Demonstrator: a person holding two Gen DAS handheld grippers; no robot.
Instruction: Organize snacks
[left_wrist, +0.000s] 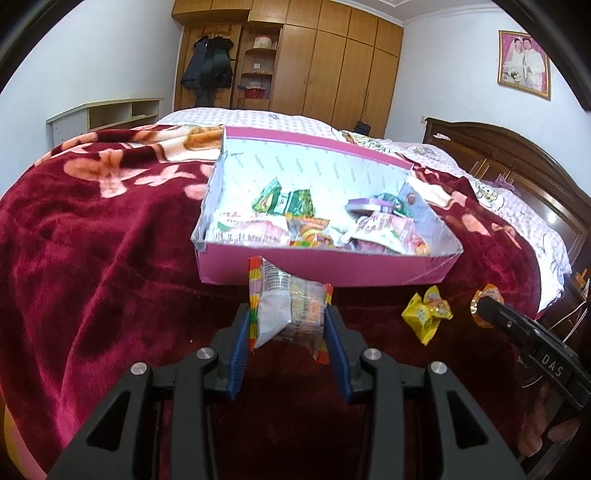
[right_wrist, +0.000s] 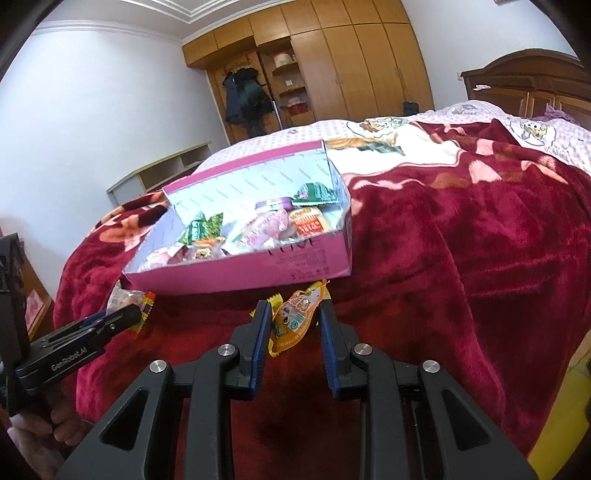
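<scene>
Striped snack packet (left_wrist: 286, 314) clamped in left gripper (left_wrist: 289, 325), orange pouch (right_wrist: 293, 321) clamped in right gripper (right_wrist: 291, 325), pink box (left_wrist: 325, 266) just ahead.

We see even, soft indoor light, glare on the box's silver lining (left_wrist: 314, 166), a dark shadow at six o'clock, and fisheye-bent, black-vignetted corners.

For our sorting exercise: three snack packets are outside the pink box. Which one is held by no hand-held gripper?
The yellow packet, lying loose on the red blanket. The clear packet with striped edges sits in the left hand-held gripper, the orange packet in the right hand-held gripper.
</scene>
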